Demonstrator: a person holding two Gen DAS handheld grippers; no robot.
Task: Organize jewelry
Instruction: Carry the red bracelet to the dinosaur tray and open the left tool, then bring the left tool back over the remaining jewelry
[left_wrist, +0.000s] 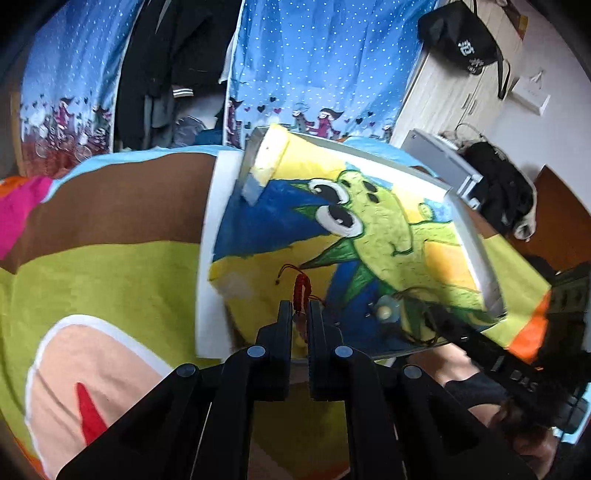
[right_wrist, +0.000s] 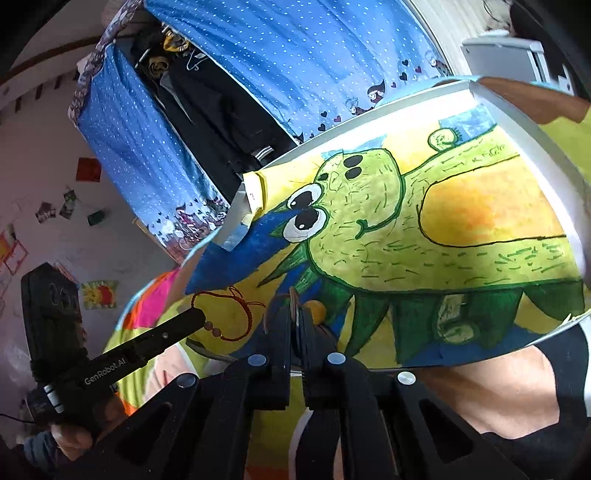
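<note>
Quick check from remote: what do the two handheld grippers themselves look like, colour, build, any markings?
Both are matte black plastic: left gripper and right gripper have flat rectangular fingers on angular linkages with round grey pivot caps. White GenRobot.AI lettering runs along the left gripper's body.

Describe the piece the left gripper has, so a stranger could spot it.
Find the painted tray with the green cartoon creature, then its near yellow corner. The red braided cord bracelet lies there, pinched by the left gripper. Unlike the brown cord necklace with a pale round pendant beside it, it is bright red.

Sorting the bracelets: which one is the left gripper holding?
The red braided bracelet, pinched in the left gripper. The brown cord one with the pale bead is in the right gripper.
</note>
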